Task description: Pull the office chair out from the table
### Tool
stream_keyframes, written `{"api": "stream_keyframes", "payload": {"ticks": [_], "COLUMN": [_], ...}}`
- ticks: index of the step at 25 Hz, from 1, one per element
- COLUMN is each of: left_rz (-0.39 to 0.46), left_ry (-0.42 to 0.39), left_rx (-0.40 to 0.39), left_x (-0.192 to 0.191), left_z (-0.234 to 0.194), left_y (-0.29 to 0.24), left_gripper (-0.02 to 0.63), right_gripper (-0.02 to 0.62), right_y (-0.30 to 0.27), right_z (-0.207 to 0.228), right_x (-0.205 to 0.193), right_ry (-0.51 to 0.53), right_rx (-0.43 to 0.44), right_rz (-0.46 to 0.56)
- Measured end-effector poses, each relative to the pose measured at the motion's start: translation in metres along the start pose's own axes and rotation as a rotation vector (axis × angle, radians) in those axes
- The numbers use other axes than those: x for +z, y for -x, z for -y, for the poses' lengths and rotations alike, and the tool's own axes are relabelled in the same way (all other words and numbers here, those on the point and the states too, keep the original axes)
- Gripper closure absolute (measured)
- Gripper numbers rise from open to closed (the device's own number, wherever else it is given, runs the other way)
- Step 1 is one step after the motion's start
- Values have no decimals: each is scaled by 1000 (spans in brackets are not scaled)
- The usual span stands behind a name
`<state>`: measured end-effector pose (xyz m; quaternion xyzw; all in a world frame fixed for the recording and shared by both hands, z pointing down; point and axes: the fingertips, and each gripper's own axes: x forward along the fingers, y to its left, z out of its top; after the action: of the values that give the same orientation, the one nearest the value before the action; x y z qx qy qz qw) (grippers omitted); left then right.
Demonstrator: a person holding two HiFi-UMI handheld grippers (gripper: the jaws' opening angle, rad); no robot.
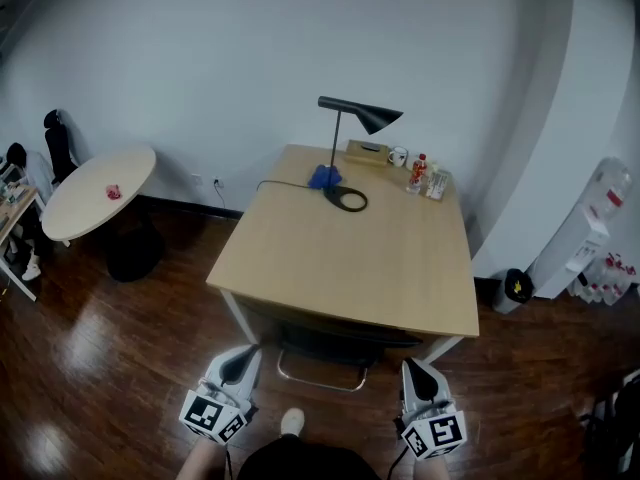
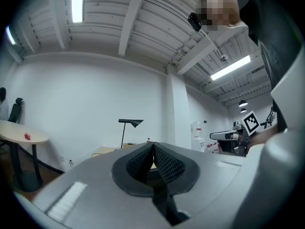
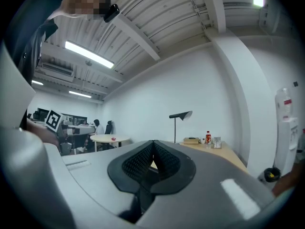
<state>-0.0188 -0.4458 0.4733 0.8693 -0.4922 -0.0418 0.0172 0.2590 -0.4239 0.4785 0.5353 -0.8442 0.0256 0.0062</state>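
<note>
Peeking from under the table [image 1: 340, 258], head view only: office chair [image 1: 325, 348].

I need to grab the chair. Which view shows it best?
The head view: the chair sits tucked under the table, only its back edge showing. Neither gripper view shows the chair, only the tabletop.

office chair [image 1: 330, 346] — dark, tucked under near edge | table [image 1: 350, 258] — light wood, rectangular
</note>
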Motion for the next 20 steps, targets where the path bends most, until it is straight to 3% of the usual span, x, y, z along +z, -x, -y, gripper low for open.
{"api": "stream_keyframes", "payload": {"ticks": [6, 13, 17, 20], "left_rz": [27, 58, 22, -72], "left_ry": [-12, -110, -167, -249], "left_rx": [-52, -205, -256, -364], "left_x": [9, 20, 10, -4], "left_z": [-17, -13, -14, 1], "left_y": [-31, -77, -100, -108], "left_gripper": [603, 603, 601, 588], "right_gripper": [581, 581, 558, 501], "right_y": [-31, -67, -93, -104], "right_z": [6, 18, 11, -3], "right_x": [14, 14, 1, -12], "right_ry": [33, 77, 142, 227], "right_rx": [-9, 21, 117, 225], "right_rz": [3, -32, -89, -174]}}
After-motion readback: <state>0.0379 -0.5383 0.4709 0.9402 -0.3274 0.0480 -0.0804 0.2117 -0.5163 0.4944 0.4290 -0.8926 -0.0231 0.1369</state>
